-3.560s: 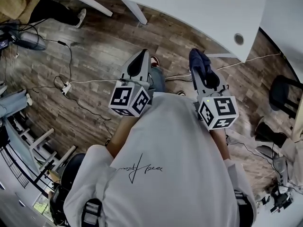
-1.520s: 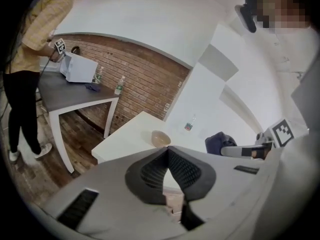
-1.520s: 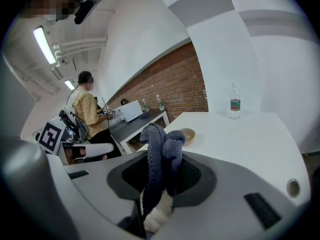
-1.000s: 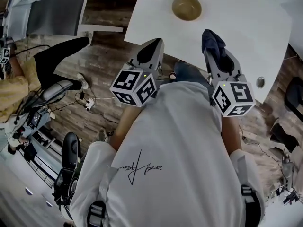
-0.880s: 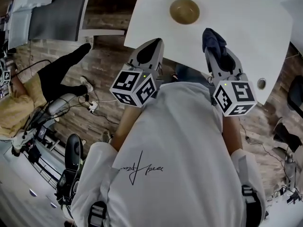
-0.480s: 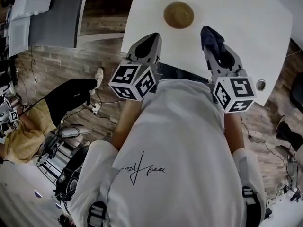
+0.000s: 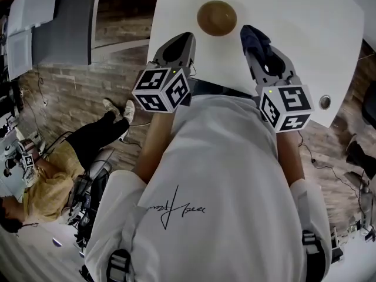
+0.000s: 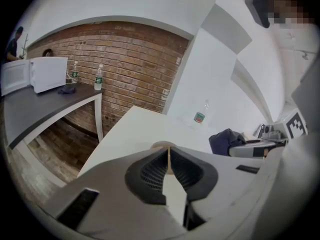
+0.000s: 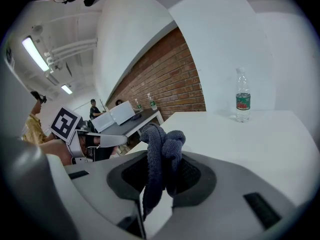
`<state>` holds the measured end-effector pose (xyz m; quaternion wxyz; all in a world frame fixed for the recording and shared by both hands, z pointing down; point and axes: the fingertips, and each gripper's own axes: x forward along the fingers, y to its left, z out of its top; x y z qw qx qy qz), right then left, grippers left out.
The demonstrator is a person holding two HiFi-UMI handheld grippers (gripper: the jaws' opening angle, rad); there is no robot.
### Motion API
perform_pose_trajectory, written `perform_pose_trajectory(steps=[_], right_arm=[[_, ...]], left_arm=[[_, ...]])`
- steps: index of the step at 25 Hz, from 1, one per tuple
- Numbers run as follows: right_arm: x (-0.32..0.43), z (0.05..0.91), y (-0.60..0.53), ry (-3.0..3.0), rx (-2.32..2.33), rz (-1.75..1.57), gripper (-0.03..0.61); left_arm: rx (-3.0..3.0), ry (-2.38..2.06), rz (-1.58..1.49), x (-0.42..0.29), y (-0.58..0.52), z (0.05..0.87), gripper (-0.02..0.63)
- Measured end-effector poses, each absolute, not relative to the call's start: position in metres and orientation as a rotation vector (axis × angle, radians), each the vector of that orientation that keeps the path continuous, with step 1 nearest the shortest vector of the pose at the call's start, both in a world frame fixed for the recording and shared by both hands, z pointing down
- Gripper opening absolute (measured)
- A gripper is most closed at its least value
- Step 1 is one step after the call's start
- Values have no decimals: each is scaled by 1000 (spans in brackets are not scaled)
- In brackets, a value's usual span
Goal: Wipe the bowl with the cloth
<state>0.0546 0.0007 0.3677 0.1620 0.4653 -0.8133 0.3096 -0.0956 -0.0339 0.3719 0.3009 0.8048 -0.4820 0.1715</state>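
Nearby, brown bowl [image 7: 217,18] upright on white table [image 7: 311,40].

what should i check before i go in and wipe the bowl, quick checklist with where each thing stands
1. Cloth gripped in the right hand-held gripper: ok, jaws shut on it.
2. Left hand-held gripper free to steady the bowl: ok, jaws opening, nothing between them.
3. Bowl upright on the table: ok.
4. Way to the bowl free: ok, the bottle stands well beyond it.
5. Cloth touching the bowl: not ok, they are apart.
6. Where the bowl is dirty: cannot tell.
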Motion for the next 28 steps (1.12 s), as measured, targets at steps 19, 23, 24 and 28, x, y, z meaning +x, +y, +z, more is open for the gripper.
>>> perform_pose_trajectory(steps=[19, 23, 24, 28], right_arm=[[44, 397, -20, -2236, 1273, 932, 103], [49, 403, -22, -2222, 1266, 962, 103], [51, 405, -21, -2216, 1263, 964, 103], [49, 410, -21, -2207, 1236, 958, 103]], left_arm=[[2037, -1211, 577, -100, -60, 426, 64], [2017, -1184, 599, -95, -61, 437, 64], [2009, -1182, 599, -93, -60, 439, 64], [1971, -1185, 583, -94, -63, 450, 120]])
